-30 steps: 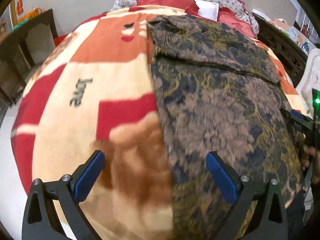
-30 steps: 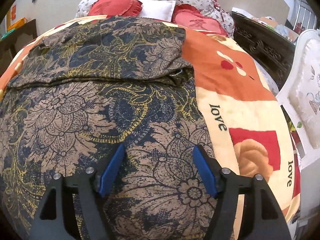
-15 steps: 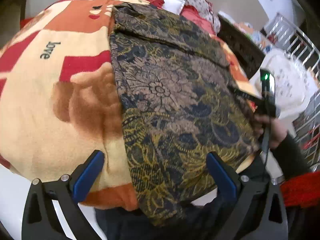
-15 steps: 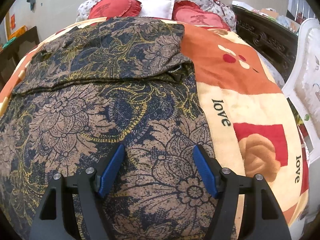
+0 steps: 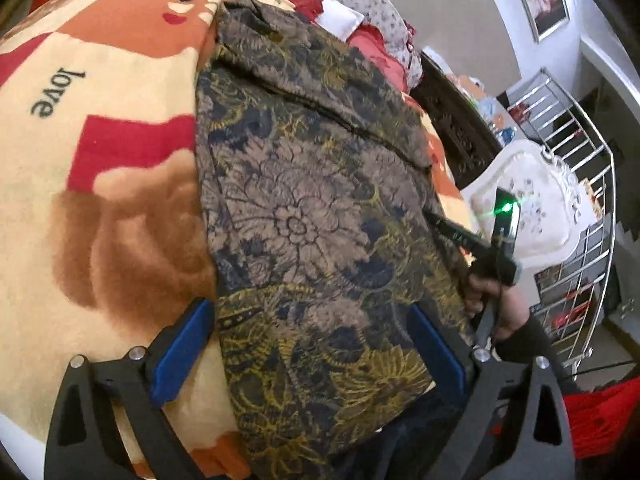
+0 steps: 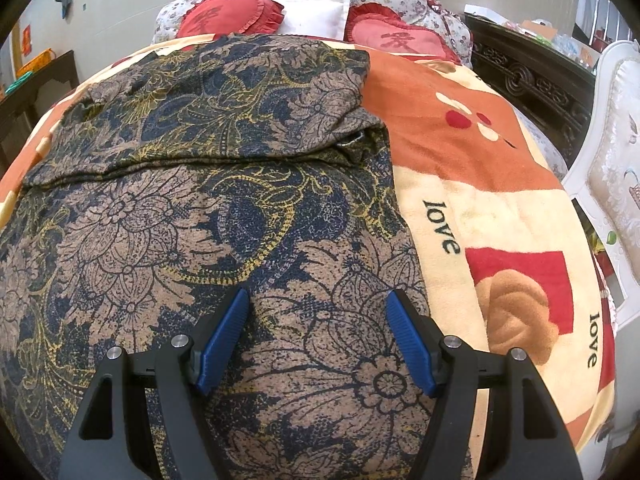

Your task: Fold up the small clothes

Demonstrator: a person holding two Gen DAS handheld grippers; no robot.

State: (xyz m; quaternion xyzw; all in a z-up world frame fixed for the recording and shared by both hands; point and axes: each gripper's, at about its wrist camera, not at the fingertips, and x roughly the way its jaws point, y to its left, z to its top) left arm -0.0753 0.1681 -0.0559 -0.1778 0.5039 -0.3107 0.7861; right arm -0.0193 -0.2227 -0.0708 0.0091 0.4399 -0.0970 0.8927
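I see both my left gripper (image 5: 310, 350) and right gripper (image 6: 318, 338) hanging with jaws wide and empty over the flowered garment (image 6: 180, 220) on the blanket (image 6: 480, 184).

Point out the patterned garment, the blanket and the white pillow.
Patterned garment (image 6: 168, 240): right wrist view, on the big flower print left of centre.
Blanket (image 6: 460, 152): right wrist view, on its orange band, right of the garment.
White pillow (image 6: 316, 18): right wrist view, on its face between the red heart cushions.

Two close downward views, shared garment (image 5: 312, 208)
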